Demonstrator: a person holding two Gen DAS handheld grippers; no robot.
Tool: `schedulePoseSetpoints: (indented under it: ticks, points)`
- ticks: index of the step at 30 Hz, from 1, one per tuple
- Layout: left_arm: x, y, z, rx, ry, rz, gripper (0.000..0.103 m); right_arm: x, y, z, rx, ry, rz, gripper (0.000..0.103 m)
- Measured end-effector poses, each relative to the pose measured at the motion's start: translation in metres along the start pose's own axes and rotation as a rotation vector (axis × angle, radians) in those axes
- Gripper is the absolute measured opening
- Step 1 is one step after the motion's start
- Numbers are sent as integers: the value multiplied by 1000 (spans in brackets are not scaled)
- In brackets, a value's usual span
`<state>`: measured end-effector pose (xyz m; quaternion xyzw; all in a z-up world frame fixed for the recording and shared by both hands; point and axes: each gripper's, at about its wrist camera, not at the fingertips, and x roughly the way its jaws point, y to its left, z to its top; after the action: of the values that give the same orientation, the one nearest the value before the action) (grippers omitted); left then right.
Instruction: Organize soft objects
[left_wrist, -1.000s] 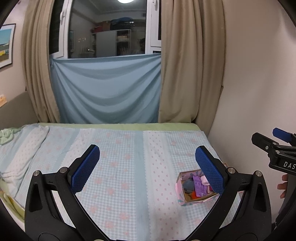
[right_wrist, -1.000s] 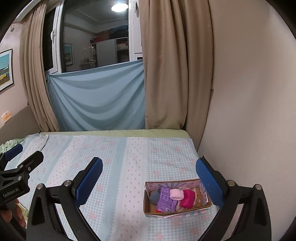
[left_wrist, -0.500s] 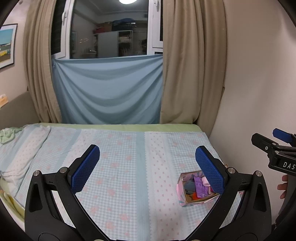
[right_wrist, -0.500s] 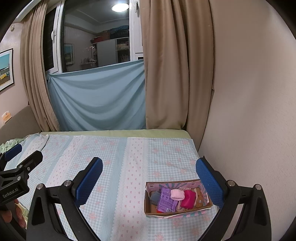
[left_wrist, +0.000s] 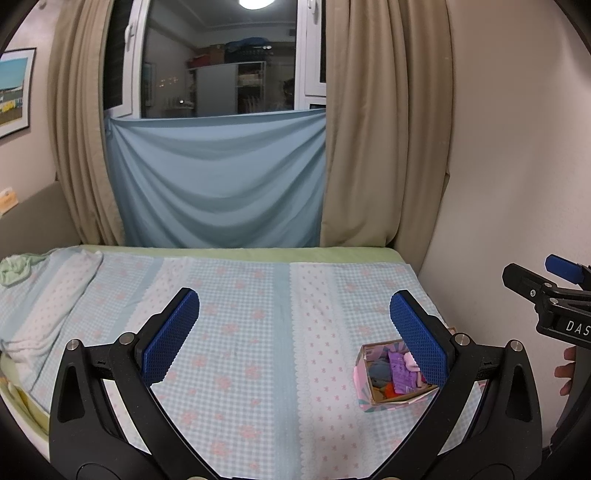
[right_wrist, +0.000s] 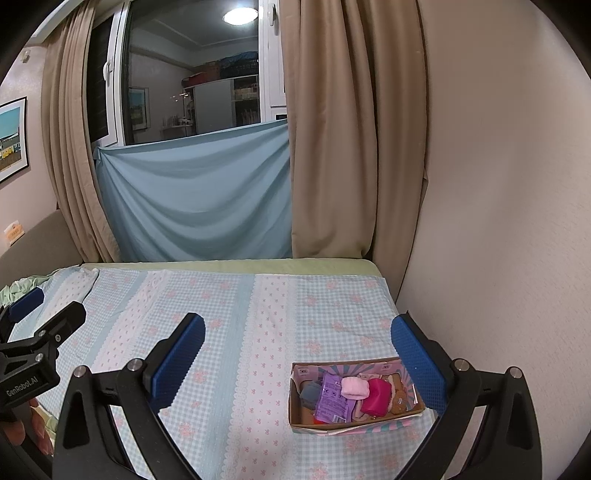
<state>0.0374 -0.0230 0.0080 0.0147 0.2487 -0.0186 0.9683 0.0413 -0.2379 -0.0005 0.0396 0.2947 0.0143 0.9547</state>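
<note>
Box (right_wrist: 354, 402) on the bed (right_wrist: 258, 314), full of soft things.
My left tool (left_wrist: 295, 332) and right tool (right_wrist: 299, 354) hover above it, both spread, empty.

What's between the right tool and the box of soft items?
Nothing but bare checked bedspread. In the right wrist view the open right tool hovers over it, and the box sits by the right-hand finger, with no loose item between.

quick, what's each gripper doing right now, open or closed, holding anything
Left gripper: open, holding nothing, above the bedspread.
Right gripper: open, holding nothing, near the box.
</note>
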Motion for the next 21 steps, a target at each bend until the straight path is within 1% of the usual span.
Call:
schedulePoseSetpoints:
  ticks: [15,21]
  points:
    - [-1,2,-2,-1,2,11,103,0,3,0,-3,-1,2,100]
    - [-4,-1,-2,7,-14,18,103,1,3,-1,-4,-1,3,100]
